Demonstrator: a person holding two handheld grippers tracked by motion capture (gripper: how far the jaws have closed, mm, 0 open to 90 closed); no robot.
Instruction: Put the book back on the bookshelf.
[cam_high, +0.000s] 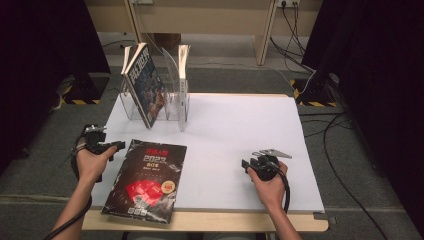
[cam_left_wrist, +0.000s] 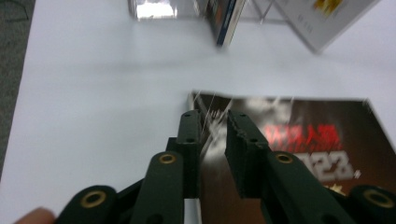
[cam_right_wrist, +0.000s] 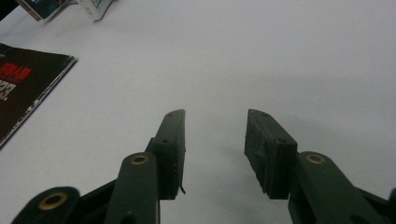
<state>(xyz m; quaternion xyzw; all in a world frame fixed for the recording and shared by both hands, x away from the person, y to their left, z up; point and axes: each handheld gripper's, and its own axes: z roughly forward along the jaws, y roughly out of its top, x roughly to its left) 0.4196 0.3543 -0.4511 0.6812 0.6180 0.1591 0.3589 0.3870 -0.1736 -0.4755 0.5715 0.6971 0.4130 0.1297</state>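
A: Left gripper (cam_left_wrist: 214, 122) first. How do the jaws stand?

B: Parted by a narrow gap, straddling the near-left corner/edge of the black magazine (cam_left_wrist: 299, 154). The left gripper view is blurred, so whether the pads already pinch the cover can't be told. Looks like they're at the edge, not clamped yet.

A: And from the high view?

B: Left gripper (cam_high: 118, 145) sits at the mag's upper-left corner, touching or just beside it. The magazine (cam_high: 147, 180) lies flat on the white table (cam_high: 235, 130), front-left, its bottom edge overhanging the wooden lip toward the person.

A: Right gripper (cam_right_wrist: 215, 119)?

B: Jaws wide apart, nothing between them, just bare tabletop. In the high view it (cam_high: 247, 163) rests on the table right of centre, well apart from the mag. Idle, by the look of it.

A: Farther out?

B: Clear file rack (cam_high: 172, 107) at the back-left of the table. One book (cam_high: 145, 85) leans in the left slot, another (cam_high: 183, 62) stands upright in the right one.

A: So progress?

B: Judging by the layout: two items racked, one left lying flat. That last mag isn't lifted yet. Remaining, prob.: get a firm grip, raise it, stand it up, slide it into a free slot.
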